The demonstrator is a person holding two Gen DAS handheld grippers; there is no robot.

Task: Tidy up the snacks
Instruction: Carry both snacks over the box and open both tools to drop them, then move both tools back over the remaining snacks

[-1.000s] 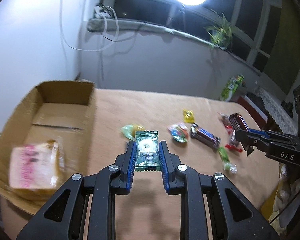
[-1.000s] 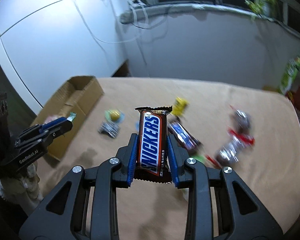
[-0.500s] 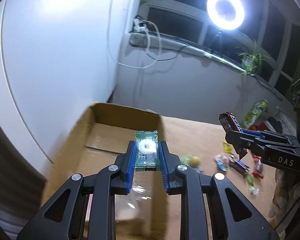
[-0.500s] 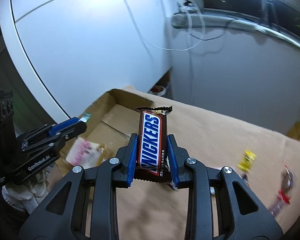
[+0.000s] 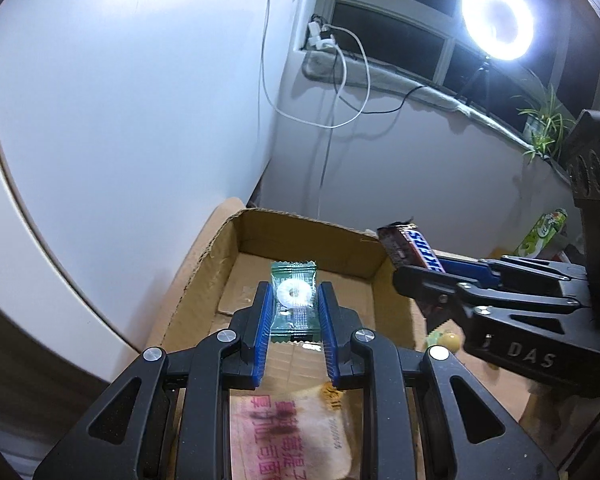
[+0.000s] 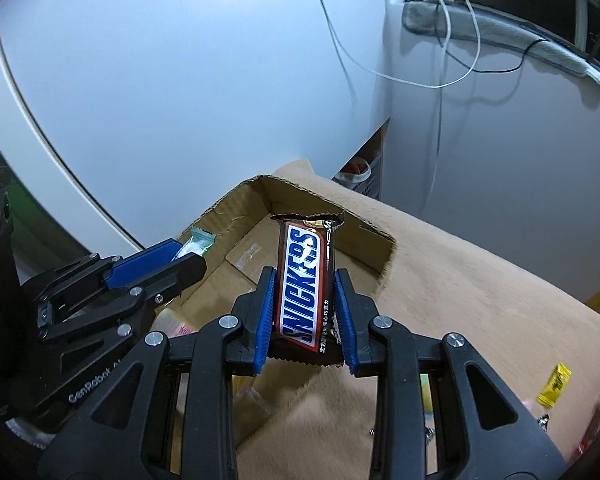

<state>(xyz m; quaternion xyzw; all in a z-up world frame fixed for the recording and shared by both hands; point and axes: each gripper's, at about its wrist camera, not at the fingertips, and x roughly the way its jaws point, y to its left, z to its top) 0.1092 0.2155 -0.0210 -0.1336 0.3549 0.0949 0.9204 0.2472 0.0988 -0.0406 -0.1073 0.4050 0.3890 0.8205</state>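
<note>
- Left gripper (image 5: 294,314) is clamped on a mint (image 5: 293,300), a clear green wrapper with a white ring candy inside, pinched flat between the blue pads (image 5: 262,332).
- That mint is hanging over the open box (image 5: 204,264), roughly above the middle of the cardboard floor and not touching it.
- Right below the left gripper, on the box floor, there's a pink packet (image 5: 290,436) with red printing, a bit blurry.
- Right gripper (image 6: 305,310) is squeezing a Snickers (image 6: 306,280), bar standing upright with the torn-looking top end up and the pads (image 6: 266,320) on both long edges.
- The Snickers sits over the near right side of the box, about level with the rim, so it's in the air and not in the box.
- From the left camera the right gripper comes in from the right side with the bar poking out just past the box's right wall.
- From the right camera the left gripper comes in from the left, green wrapper tip sticking out past its fingers.
- Box sits at the left end of a tan table (image 6: 480,292), up against a white wall.
- Out on the table: a yellow candy (image 6: 555,384) near the right edge, and a green-yellow one (image 5: 444,338) just outside the box.
- Further back: ring light (image 5: 498,18) by the window, a plant (image 5: 544,120) on the sill, white cables (image 5: 340,80) dangling down the wall.
</note>
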